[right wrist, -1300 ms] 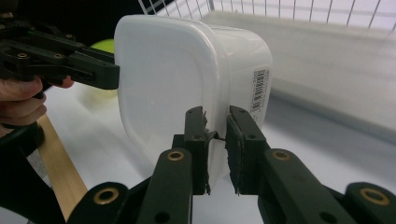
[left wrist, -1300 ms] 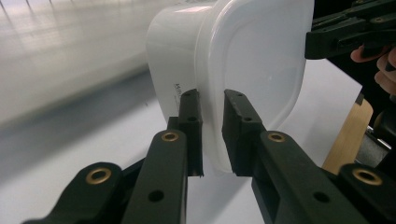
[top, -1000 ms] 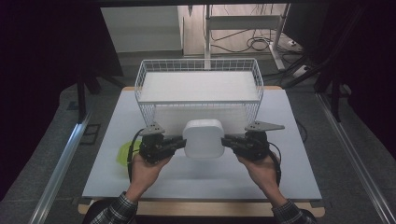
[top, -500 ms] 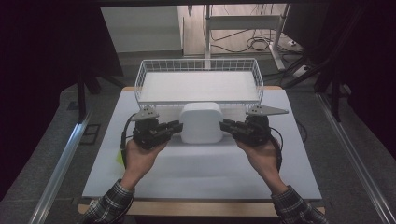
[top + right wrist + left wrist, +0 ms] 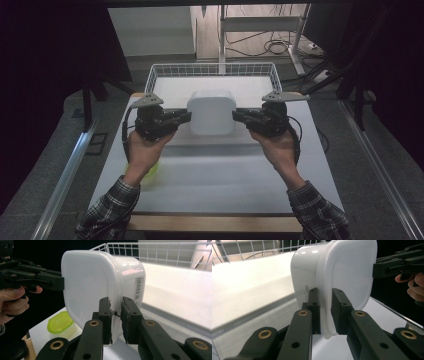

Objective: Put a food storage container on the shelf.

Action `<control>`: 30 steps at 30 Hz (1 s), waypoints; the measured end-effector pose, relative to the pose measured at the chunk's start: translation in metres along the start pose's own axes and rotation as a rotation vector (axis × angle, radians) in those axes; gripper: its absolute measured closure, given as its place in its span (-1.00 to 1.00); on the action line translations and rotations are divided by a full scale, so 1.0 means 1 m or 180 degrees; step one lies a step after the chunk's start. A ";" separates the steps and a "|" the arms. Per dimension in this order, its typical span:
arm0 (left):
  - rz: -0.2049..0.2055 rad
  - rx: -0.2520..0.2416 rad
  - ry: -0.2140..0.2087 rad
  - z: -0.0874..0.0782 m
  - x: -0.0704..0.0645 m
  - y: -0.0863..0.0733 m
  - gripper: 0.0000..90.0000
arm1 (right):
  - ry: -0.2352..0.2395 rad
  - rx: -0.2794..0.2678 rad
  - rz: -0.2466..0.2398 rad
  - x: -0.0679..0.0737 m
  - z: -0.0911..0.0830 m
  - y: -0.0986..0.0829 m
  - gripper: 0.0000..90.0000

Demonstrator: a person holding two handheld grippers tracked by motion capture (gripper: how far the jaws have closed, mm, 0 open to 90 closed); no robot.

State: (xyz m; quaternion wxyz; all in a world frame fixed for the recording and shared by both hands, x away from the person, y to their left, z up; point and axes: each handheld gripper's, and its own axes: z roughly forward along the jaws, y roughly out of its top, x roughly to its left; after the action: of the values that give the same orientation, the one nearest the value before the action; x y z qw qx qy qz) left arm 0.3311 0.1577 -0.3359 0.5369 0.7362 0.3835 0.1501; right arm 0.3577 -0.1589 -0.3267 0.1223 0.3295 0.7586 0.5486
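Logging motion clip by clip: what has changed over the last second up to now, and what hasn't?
The white rounded plastic container, clamped on opposite rims by the left gripper and the right gripper, has been carried away from the person towards the white wire basket, both hands moving with it. Neither grip was released. The basket and the small green-lidded container stayed put on the white table.

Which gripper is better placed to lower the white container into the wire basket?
Neither alone, likely: the left gripper and right gripper each clamp the rim of the white container on opposite sides, level, just before the wire basket. Both should carry it.
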 end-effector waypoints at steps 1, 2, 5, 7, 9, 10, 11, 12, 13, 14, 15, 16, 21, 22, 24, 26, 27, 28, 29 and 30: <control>-0.0004 -0.0005 0.0002 0.000 0.001 0.003 0.75 | 0.0001 -0.0012 0.0002 -0.001 0.001 0.003 0.75; -0.0008 -0.0014 -0.0001 0.001 0.002 0.005 0.75 | -0.0016 -0.0007 -0.0003 -0.002 0.001 0.006 0.75; -0.0020 -0.0030 -0.0001 0.003 0.005 0.011 0.75 | -0.0022 -0.0032 0.0011 -0.004 0.003 0.011 0.75; -0.0027 -0.0024 -0.0002 0.005 0.009 0.020 0.75 | -0.0029 -0.0054 0.0044 -0.009 0.005 0.020 0.75; -0.0047 -0.0026 0.0003 0.007 0.012 0.026 0.75 | -0.0045 -0.0049 0.0049 -0.011 0.006 0.024 0.75; -0.0053 -0.0021 0.0007 0.009 0.013 0.029 0.75 | -0.0047 -0.0062 0.0060 -0.013 0.008 0.026 0.74; -0.0059 -0.0014 0.0012 0.010 0.015 0.031 0.75 | -0.0059 -0.0058 0.0070 -0.014 0.009 0.028 0.74; -0.0065 -0.0011 0.0012 0.012 0.016 0.033 0.75 | -0.0065 -0.0058 0.0080 -0.016 0.010 0.030 0.74; -0.0074 -0.0001 0.0013 0.013 0.018 0.035 0.75 | -0.0084 -0.0050 0.0084 -0.018 0.011 0.032 0.74; -0.0074 -0.0001 0.0013 0.013 0.018 0.035 0.75 | -0.0082 -0.0063 0.0111 -0.020 0.013 0.034 0.74; -0.0095 0.0011 0.0005 0.017 0.023 0.039 0.75 | -0.0089 -0.0060 0.0127 -0.023 0.015 0.036 0.74; -0.0107 0.0012 -0.0002 0.018 0.025 0.040 0.75 | -0.0097 -0.0058 0.0130 -0.024 0.016 0.037 0.74; -0.0205 0.0013 -0.0022 0.025 0.034 0.045 0.75 | -0.0098 -0.0072 0.0190 -0.032 0.023 0.043 0.74; -0.0217 0.0012 -0.0018 0.026 0.035 0.045 0.75 | -0.0109 -0.0070 0.0206 -0.033 0.025 0.044 0.74; -0.0240 0.0002 -0.0021 0.028 0.038 0.047 0.75 | -0.0119 -0.0072 0.0224 -0.035 0.027 0.046 0.74; -0.0251 0.0011 -0.0023 0.031 0.040 0.049 0.74 | -0.0134 -0.0062 0.0231 -0.038 0.030 0.049 0.73; -0.0262 0.0019 -0.0025 0.032 0.041 0.050 0.74 | -0.0133 -0.0058 0.0236 -0.039 0.031 0.050 0.73; -0.0269 0.0017 -0.0032 0.033 0.042 0.050 0.74 | -0.0134 -0.0047 0.0248 -0.040 0.032 0.051 0.73; -0.0275 0.0029 -0.0033 0.034 0.044 0.050 0.73 | -0.0141 -0.0036 0.0244 -0.041 0.033 0.051 0.72; -0.0275 0.0029 -0.0033 0.034 0.044 0.050 0.73 | -0.0141 -0.0036 0.0244 -0.041 0.033 0.051 0.72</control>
State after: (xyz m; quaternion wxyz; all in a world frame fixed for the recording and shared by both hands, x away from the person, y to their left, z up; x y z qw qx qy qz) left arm 0.4021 0.1604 -0.3117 0.5416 0.7222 0.4128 0.1211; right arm 0.4259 -0.1508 -0.2993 0.1198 0.3698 0.7394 0.5497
